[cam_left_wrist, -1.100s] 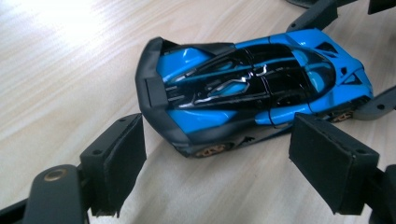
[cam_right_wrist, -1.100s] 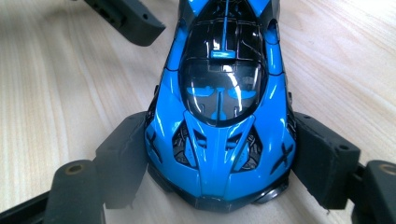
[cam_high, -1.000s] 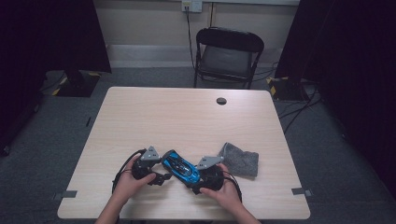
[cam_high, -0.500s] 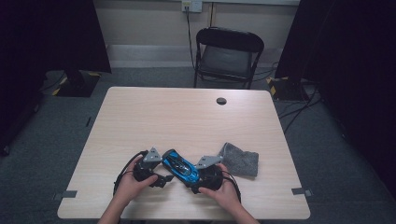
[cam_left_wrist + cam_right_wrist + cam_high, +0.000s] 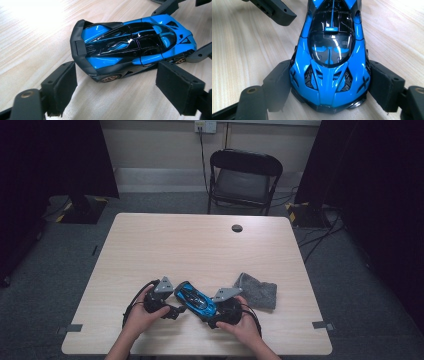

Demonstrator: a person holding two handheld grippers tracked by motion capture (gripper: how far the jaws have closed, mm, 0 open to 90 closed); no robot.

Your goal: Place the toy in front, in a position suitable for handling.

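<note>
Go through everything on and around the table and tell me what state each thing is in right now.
Toy car: upright on its wheels on the table.
Right gripper: shut on the car's nose, a pad against each side.
Left gripper: open beside the car's tail, pads clear of it.
Grey cloth: crumpled, lying loose.
Folding chair: unfolded, nobody on it.

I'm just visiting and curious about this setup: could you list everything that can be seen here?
Toy car: one, blue and black, near edge of the table, between the two grippers.
Cloth: one, grey, crumpled, right of the car.
Table: one, light wood, with a dark round cable hole near the far edge.
Folding chair: one, black, behind the table.
Wall socket: one, white, with a cable hanging down.
Left gripper: black jaws open beside the car's rear.
Right gripper: black jaws clamped on the car's nose.
Hands: two, holding the grippers.
</note>
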